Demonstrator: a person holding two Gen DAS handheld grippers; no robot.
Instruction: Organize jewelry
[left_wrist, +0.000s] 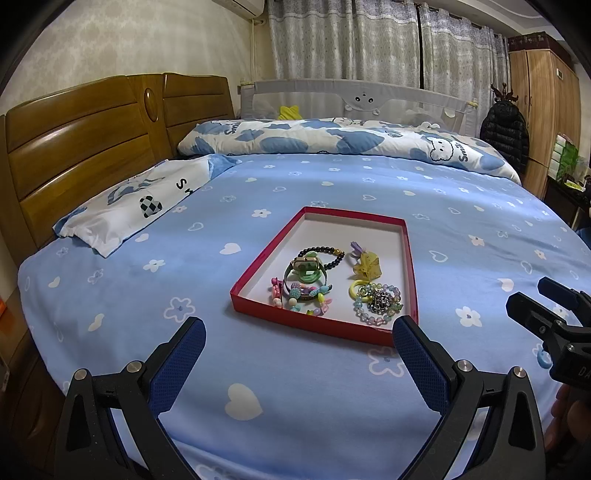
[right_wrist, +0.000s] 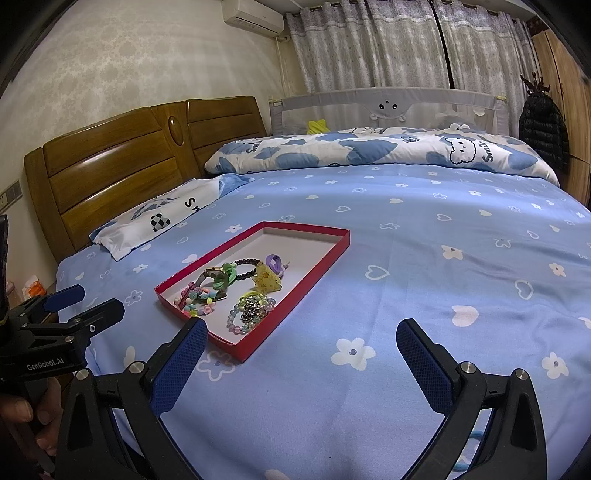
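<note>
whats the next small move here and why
Probably ease the left gripper forward toward the red tray. Both grippers are open and hold nothing, the right gripper sits off to the tray's side, and the jewelry pile lies tangled at the tray's near end, directly ahead of the left fingers.

Both tongs are held low and level, side by side: left tongs (left_wrist: 299, 350) spread wide, right tongs (right_wrist: 301, 350) likewise, each gripping nothing.

A folded quilt (left_wrist: 332, 142) lies beyond a pillow (left_wrist: 140, 206) by the headboard (left_wrist: 81, 147).
</note>
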